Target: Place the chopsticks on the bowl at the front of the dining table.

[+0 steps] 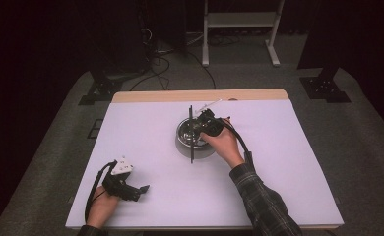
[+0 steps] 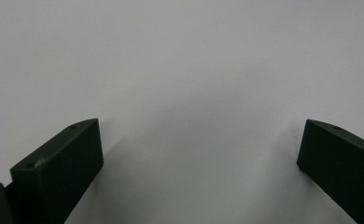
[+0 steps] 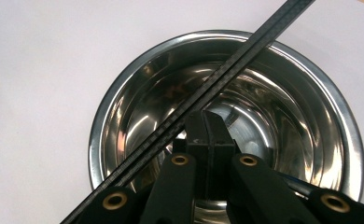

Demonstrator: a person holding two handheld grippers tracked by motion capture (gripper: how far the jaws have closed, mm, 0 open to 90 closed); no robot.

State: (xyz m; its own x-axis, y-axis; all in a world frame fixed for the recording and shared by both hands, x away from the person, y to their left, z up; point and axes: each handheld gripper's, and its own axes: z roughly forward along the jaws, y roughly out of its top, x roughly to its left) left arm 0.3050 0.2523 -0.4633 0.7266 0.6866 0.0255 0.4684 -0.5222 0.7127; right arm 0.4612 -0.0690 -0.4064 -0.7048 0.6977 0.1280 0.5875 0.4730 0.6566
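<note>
A shiny steel bowl (image 1: 190,132) (image 3: 306,93) stands in the middle of the white table (image 1: 288,167). A long thin black strip (image 1: 191,147) (image 3: 227,74) lies across the bowl, reaching past the rim on both sides. My right gripper (image 1: 203,124) (image 3: 203,122) hangs over the bowl with its jaws pressed together. Its tips point into the bowl right beside the strip, and nothing shows between them. My left gripper (image 1: 142,189) (image 2: 201,149) rests on the table's near left part, open, over bare white surface.
A small white stick-like thing (image 1: 209,104) lies near the table's wooden far edge (image 1: 200,95). Beyond the table are grey carpet, cables and a white stand (image 1: 239,29). A sleeved forearm (image 1: 259,196) crosses the near right of the table.
</note>
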